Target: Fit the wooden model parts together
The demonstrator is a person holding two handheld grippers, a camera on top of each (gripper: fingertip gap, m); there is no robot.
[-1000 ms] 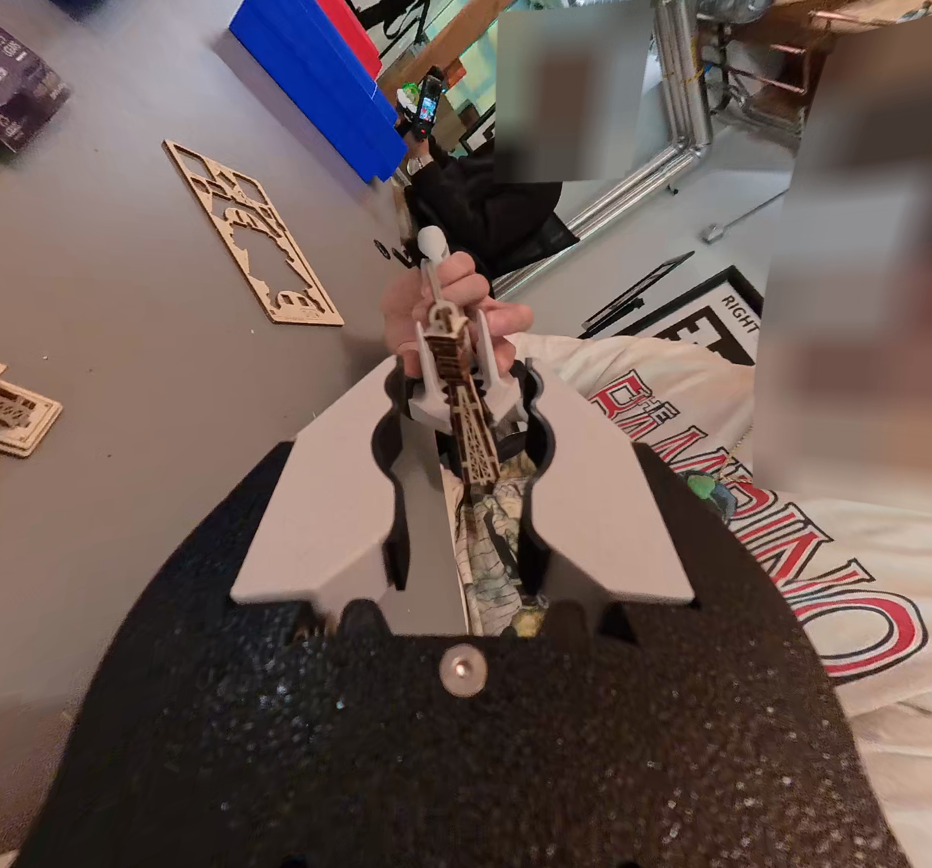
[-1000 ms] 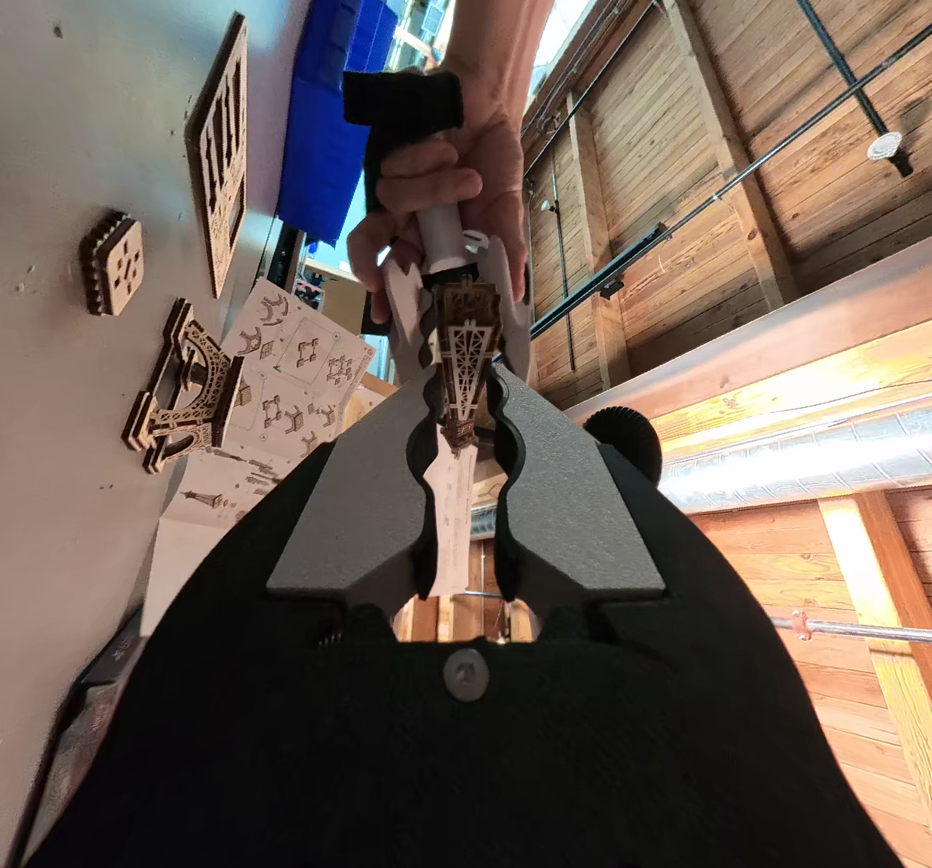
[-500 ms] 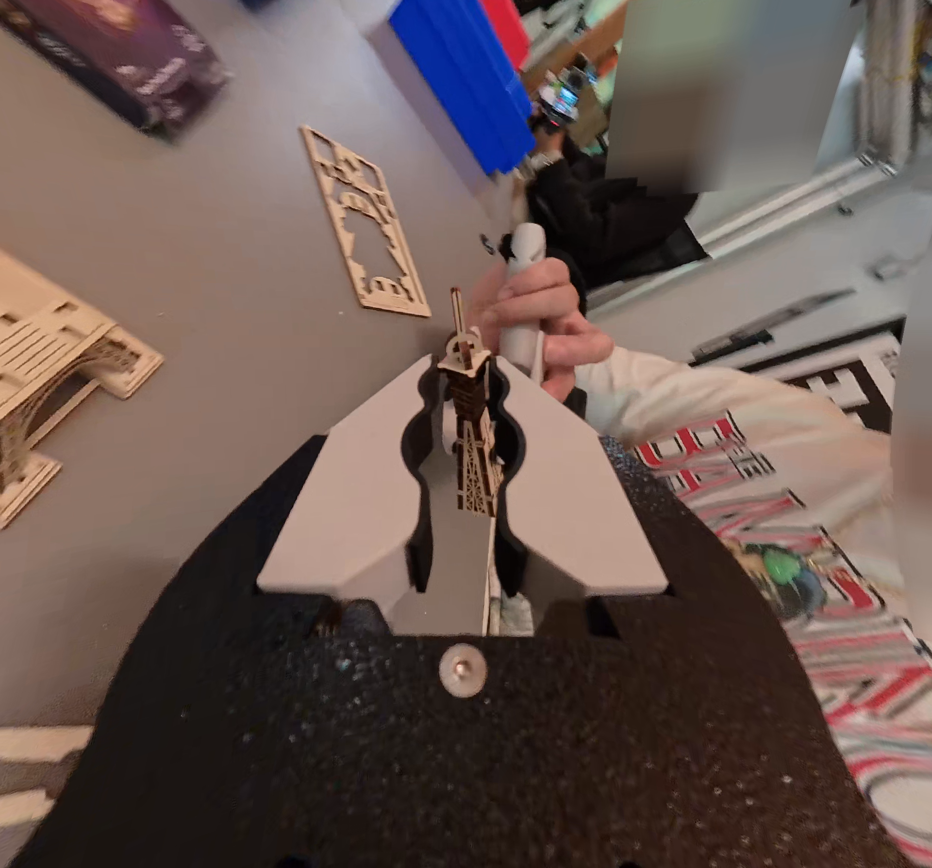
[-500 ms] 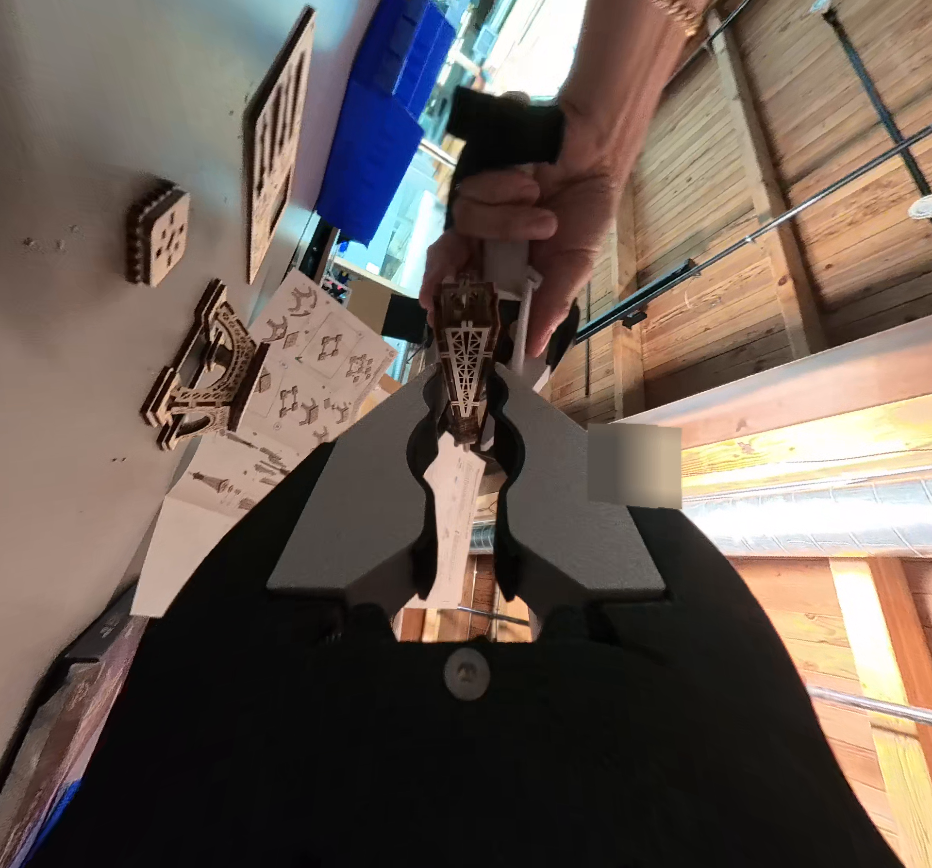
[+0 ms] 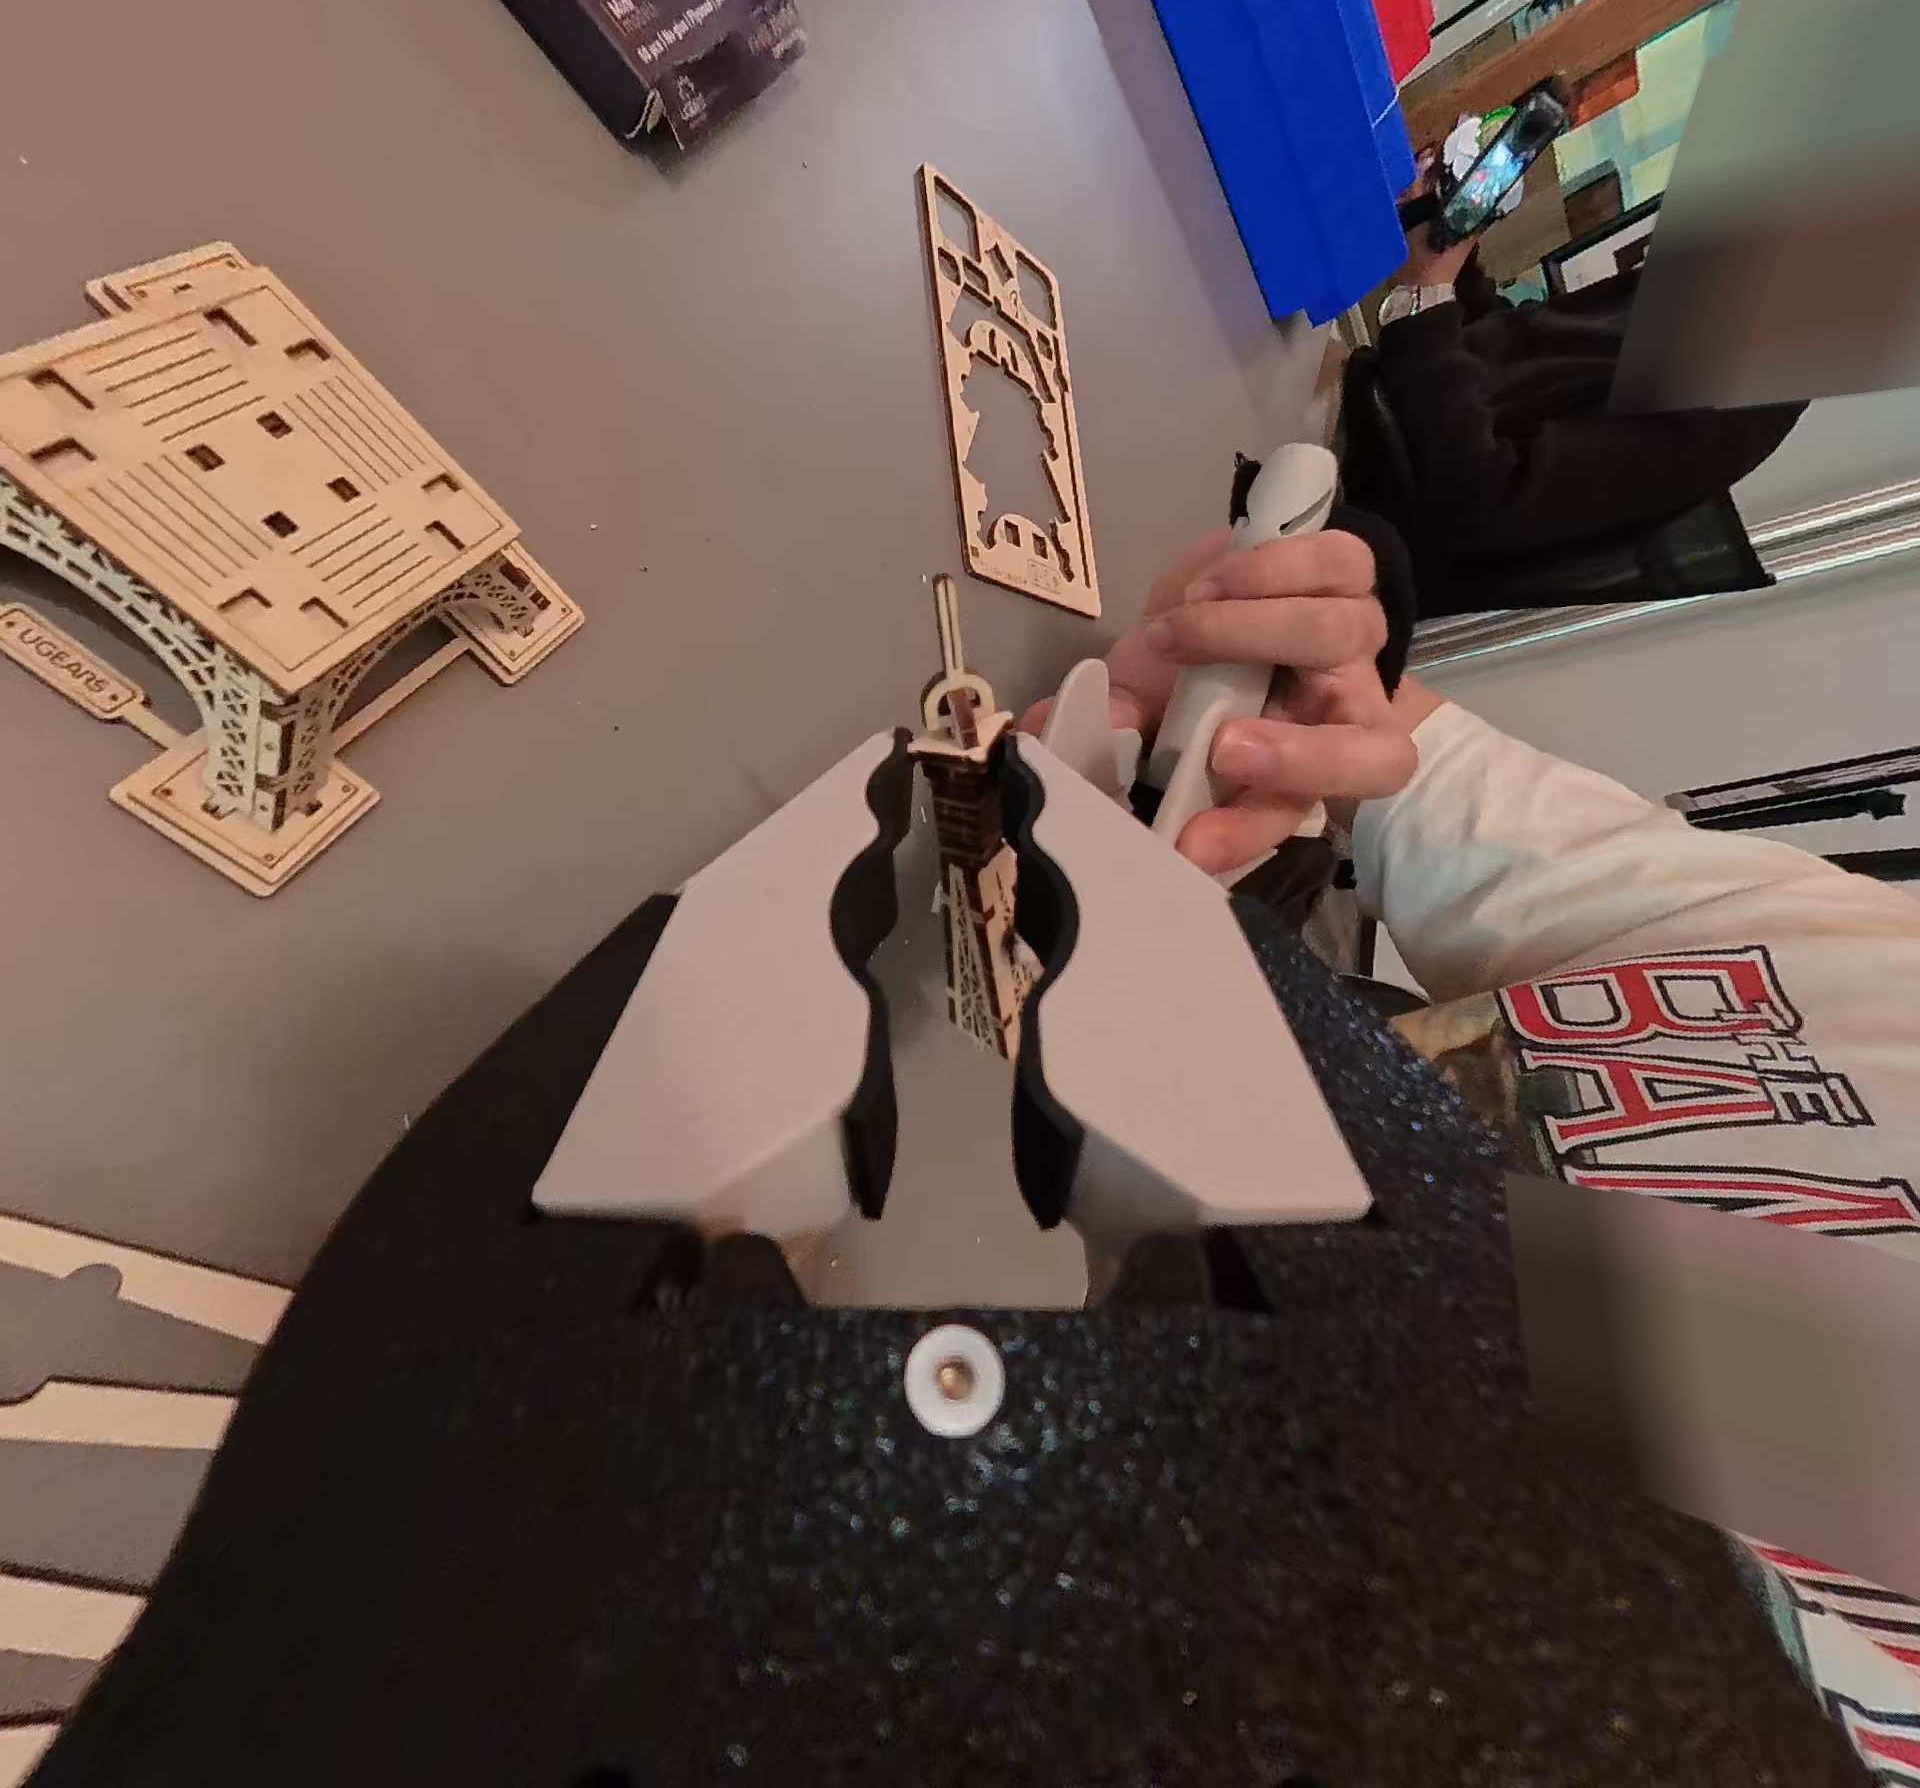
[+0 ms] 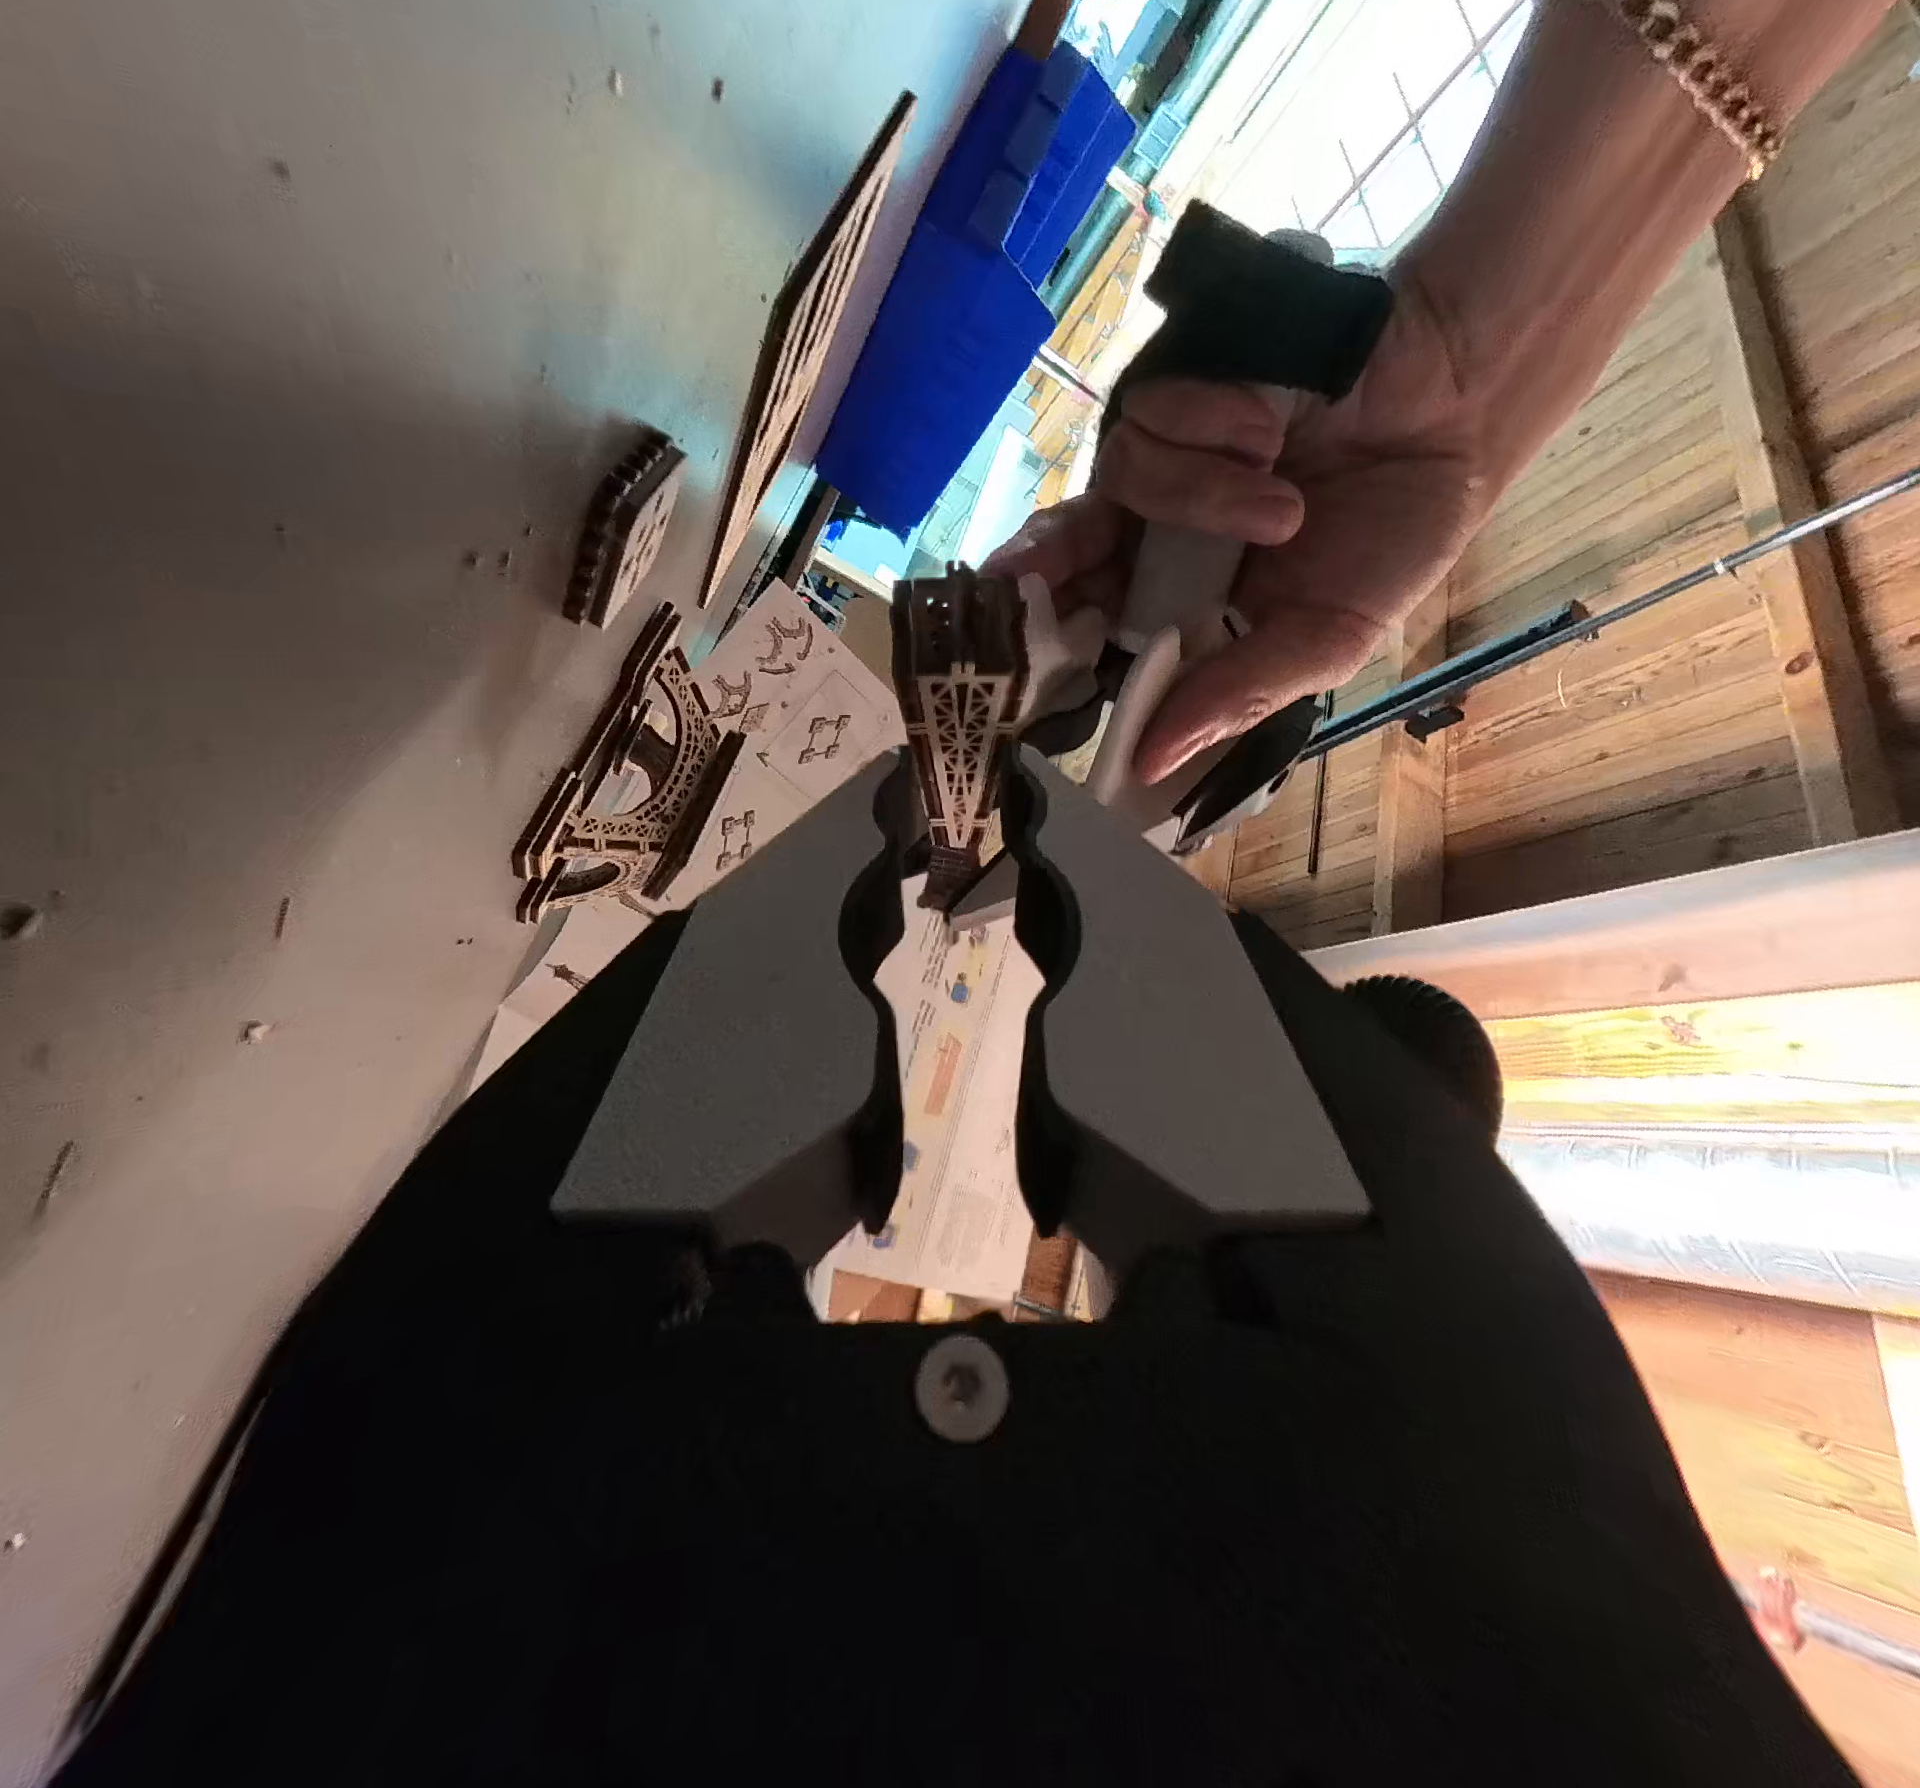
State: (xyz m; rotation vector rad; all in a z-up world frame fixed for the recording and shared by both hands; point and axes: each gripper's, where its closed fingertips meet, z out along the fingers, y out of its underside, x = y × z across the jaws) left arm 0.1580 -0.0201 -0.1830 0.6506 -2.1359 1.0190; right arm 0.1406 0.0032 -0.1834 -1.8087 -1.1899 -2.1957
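Both grippers pinched one wooden tower spire (image 5: 971,891): the left gripper (image 5: 954,772) gripped its narrow top, the right gripper (image 6: 954,803) its wider lower end; the arched tower base (image 5: 244,533) stood on the grey table (image 5: 644,408), far left; a cut-out wooden sheet (image 5: 1013,388) lay beyond.

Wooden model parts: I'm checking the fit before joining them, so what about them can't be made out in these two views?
Left wrist view: spire piece, near end half hidden inside the left tongs.
Right wrist view: lattice piece, narrow end half hidden inside the right tongs.
Left wrist view: arched base, cut off by the left edge.
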